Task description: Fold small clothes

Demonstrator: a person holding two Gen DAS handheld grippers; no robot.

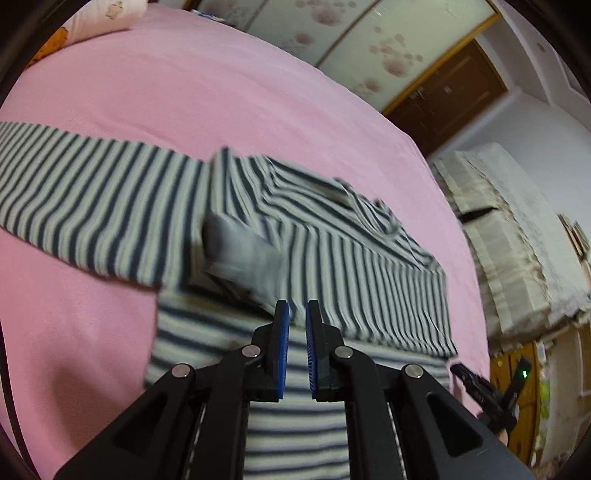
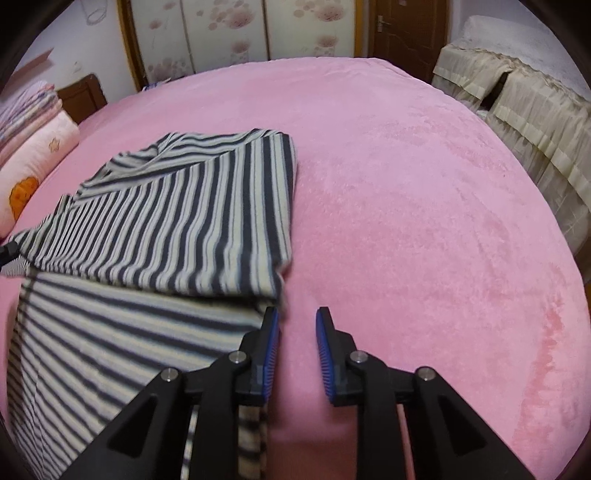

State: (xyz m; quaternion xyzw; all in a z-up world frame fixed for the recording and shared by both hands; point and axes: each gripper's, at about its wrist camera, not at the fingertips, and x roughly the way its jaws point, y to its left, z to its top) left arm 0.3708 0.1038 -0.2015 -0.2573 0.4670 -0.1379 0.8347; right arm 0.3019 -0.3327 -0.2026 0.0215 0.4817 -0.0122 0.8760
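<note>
- Where the pink bed (image 2: 424, 192) spread out under both cameras, a striped shirt (image 2: 177, 221) lay on it, dark and pale bands running across the cloth.
- Its upper part was folded over its lower part, so that a doubled layer sat on top of the flat body of the garment.
- One sleeve (image 1: 81, 199) stretched out flat across the bed, away from the folded part, in the left wrist view.
- A grey cuff or band (image 1: 240, 254) lay on the folded part near its middle; blur kept me from telling more of it.
- The left hand-held gripper (image 1: 297, 314) hung above the shirt, its blue pads drawn nearly together with only a narrow slit between them and no cloth caught in that slit.
- The right hand-held gripper (image 2: 297, 321) stood at the shirt's side edge, its pads spread a little apart over bare pink bedding; no cloth was between them, though the left pad was just beside the hem.
- A stack of folded bedding and a pillow (image 2: 33, 147) sat at the far left corner of the bed.
- Beyond the far edge stood wardrobe doors (image 2: 221, 33) with a pink flower print.
- A cream frilled cover (image 2: 535, 122) draped furniture past the bed's right edge.
</note>
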